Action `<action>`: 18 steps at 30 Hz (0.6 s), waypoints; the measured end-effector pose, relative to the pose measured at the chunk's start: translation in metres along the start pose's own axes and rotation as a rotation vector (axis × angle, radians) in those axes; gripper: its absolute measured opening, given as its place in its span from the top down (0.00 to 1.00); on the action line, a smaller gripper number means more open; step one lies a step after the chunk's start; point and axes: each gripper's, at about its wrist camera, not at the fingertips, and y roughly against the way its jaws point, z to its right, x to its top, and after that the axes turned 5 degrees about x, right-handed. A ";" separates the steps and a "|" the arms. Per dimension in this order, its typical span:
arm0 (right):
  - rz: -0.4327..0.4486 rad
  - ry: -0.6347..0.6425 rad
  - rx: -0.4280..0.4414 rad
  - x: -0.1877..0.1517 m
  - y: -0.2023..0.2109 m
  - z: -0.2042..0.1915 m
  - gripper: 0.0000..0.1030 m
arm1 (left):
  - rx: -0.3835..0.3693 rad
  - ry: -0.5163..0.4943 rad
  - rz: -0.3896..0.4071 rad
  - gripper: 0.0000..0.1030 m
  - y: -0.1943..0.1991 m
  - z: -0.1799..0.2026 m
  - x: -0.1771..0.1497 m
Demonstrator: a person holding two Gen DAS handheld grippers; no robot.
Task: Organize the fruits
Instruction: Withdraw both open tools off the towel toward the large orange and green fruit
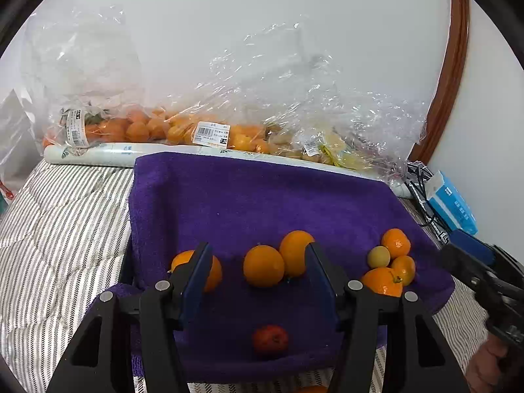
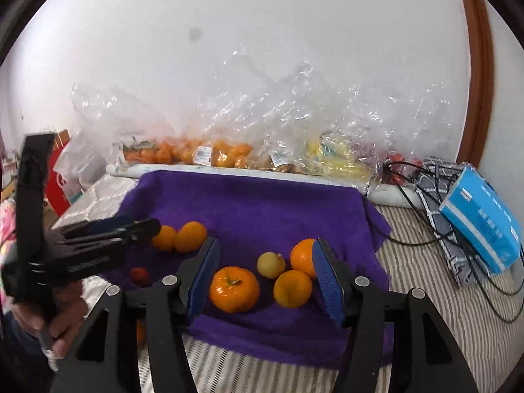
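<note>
Both claws spread w/ nothing pinched – right gripper (image 2: 265, 278) frames a tangerine (image 2: 234, 289) on the purple towel (image 2: 262, 203), yellow plum (image 2: 271, 264) at its 1 o'clock; left gripper (image 1: 258, 281) idle – fruit's probably light, soft-skinned, rolls easily, so imo grab across the middle.

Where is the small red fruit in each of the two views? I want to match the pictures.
Left wrist view: the small red fruit lies low in the centre, alone on the purple towel.
Right wrist view: it sits at the left, below the left gripper.
Shared landmark: the blue box at the right.
</note>
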 end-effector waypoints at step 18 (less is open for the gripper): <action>-0.052 -0.095 -0.004 -0.037 0.042 -0.019 0.43 | 0.081 0.043 0.029 0.45 0.059 -0.035 -0.038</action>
